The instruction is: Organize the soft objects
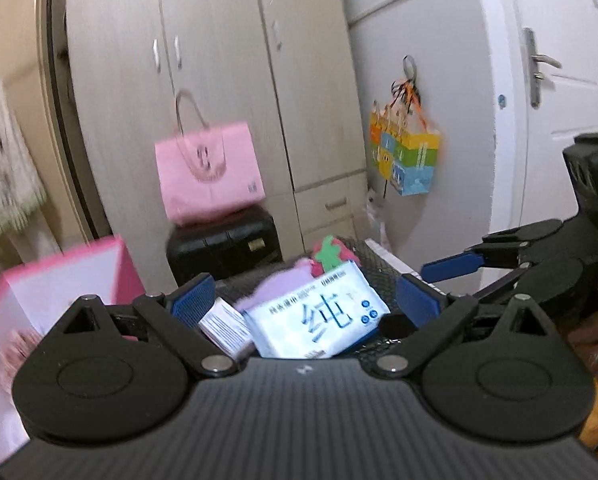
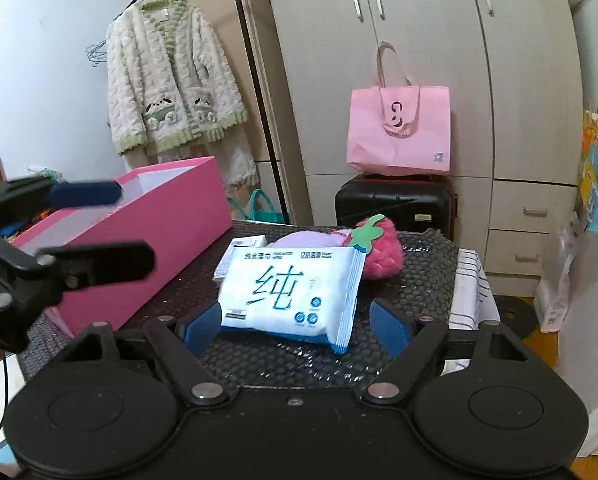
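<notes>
With the right tool (image 2: 295, 326) released astride the wipes pack (image 2: 291, 294), just beside the pink box (image 2: 171, 216), and the left tool (image 1: 305, 304) released too, a shallow pinch could let the slick wrapper slip.

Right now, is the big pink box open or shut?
Open. The pink box has no lid on top, and its pale inner wall shows. Whether anything is inside, the pictures cannot tell.

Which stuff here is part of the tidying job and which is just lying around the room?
Job:
wet wipes pack
pink plush strawberry
lilac soft item
small white packet
pink box

Lying about:
pink tote bag
black suitcase
fleece robe
colourful gift bag
</notes>
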`<state>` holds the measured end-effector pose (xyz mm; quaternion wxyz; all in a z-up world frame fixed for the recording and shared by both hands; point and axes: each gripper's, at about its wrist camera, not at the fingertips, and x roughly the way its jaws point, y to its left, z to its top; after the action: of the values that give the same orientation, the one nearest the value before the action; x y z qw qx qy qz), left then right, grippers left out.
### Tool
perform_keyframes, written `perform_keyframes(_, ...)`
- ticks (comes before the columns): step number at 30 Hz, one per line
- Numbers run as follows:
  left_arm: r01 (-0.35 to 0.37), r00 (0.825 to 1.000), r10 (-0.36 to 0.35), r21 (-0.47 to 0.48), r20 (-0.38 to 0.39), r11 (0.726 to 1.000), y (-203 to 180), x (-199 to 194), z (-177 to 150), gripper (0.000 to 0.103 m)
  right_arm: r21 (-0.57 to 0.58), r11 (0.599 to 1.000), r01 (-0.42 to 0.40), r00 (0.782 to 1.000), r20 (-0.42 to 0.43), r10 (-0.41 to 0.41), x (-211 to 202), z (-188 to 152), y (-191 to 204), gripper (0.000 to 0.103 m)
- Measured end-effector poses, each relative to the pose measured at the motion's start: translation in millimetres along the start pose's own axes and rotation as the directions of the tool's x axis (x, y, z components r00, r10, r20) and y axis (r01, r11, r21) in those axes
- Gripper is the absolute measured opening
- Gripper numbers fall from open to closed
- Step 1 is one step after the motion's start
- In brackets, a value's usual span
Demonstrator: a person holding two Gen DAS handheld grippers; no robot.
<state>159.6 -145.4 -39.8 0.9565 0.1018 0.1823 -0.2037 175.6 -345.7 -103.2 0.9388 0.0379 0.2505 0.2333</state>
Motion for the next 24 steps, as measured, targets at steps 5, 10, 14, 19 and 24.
perform_keyframes(5,0.030,0.994,-0.048,-0.184,-0.098,0.982,16,40,-4,0.096,-0.022,1.000,0.006,1.000,-0.008,-0.006,21,4,-7,0.082)
perform_keyframes(10,0.030,0.974,-0.113,-0.387,-0.194,0.921,36,75,-22,0.090,0.008,1.000,-0.011,0.999,-0.041,0.011,36,4,-16,0.078)
perform_keyframes(14,-0.010,0.973,-0.084,-0.399,-0.217,0.917,36,87,-36,0.090,0.019,1.000,-0.003,0.997,-0.079,0.005,49,-2,-17,0.077)
perform_keyframes(19,-0.054,0.970,-0.063,-0.463,-0.234,0.884,46,101,-47,0.090,0.049,0.999,-0.021,0.995,-0.100,0.026,60,-2,-22,0.077)
perform_keyframes(24,-0.009,0.967,-0.131,-0.540,-0.220,0.842,56,106,-54,0.068,0.029,0.999,-0.028,0.994,-0.102,0.031,62,-3,-19,0.077)
